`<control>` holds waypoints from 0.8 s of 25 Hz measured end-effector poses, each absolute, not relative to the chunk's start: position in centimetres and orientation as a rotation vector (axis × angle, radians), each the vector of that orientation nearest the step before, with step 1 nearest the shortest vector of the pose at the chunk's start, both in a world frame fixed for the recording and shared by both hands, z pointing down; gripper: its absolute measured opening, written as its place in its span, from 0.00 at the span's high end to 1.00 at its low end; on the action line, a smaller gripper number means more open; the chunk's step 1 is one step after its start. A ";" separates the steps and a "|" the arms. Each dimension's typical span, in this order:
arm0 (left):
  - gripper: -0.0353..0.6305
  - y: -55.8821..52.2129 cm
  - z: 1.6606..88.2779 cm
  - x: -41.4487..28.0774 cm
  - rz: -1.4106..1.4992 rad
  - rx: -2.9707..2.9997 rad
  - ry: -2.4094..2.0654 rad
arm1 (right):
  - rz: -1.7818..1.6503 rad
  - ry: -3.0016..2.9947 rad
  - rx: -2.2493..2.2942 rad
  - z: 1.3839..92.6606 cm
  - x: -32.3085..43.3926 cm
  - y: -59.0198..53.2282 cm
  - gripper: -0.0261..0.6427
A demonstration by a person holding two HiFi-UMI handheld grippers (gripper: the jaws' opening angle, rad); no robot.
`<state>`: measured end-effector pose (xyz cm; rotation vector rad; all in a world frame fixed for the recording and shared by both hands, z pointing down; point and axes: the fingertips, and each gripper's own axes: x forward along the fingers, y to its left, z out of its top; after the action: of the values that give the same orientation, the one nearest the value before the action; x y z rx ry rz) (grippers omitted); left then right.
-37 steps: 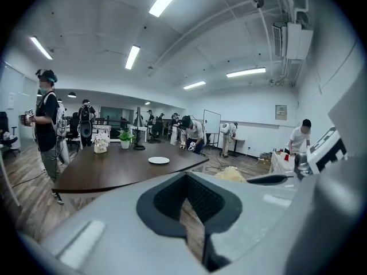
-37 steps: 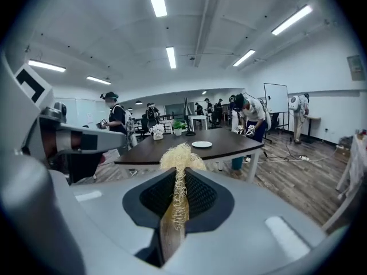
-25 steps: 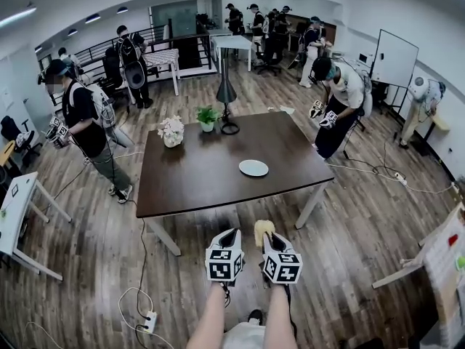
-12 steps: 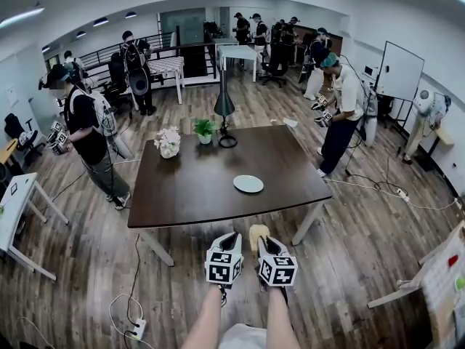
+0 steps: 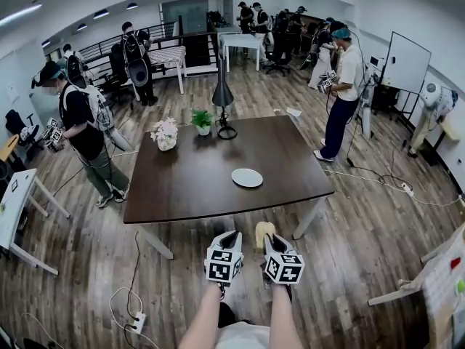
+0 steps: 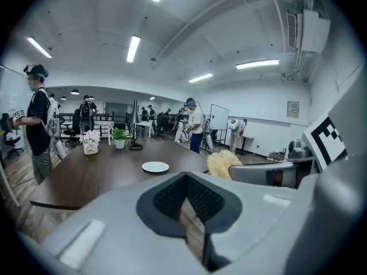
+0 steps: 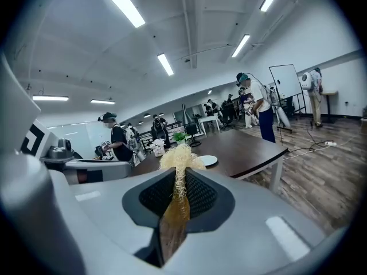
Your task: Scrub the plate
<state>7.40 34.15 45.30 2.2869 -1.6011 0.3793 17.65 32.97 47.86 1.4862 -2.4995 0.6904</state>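
While the plate [image 5: 247, 177] is lying right of the bench's [image 5: 182, 187] middle, both tongs hovering off the bench's near edge, well apart from the plate, right tongs [image 5: 272, 240] clamping a yellow scrubber [image 7: 179, 156], left tongs [image 5: 232, 237] pressing together on nothing.

You stand on a wood-plank floor [image 5: 378, 224] facing a dark brown table [image 5: 189, 180]. Around you are white walls [image 5: 374, 20], with ceiling strip lights [image 6: 133, 47] overhead, a whiteboard [image 5: 405, 62] to your right and a white table [image 5: 240, 41] beyond.
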 end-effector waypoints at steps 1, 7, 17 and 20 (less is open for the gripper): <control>0.95 33.8 45.5 7.5 0.376 2.284 -1.597 | 0.694 -2.494 1.491 48.1 18.0 32.6 0.86; 0.95 31.3 46.7 7.7 0.378 2.278 -1.567 | 0.723 -2.453 1.509 49.4 18.6 30.5 0.86; 0.95 23.3 47.8 6.3 0.361 2.282 -1.489 | 0.724 -2.404 1.548 49.7 16.9 23.3 0.86; 0.95 21.1 48.0 5.2 0.346 2.276 -1.484 | 0.724 -2.384 1.556 50.3 15.9 21.6 0.86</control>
<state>5.18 21.11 48.03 2.2758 -1.4844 0.3464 15.89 21.58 50.30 1.5558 -2.3844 0.7237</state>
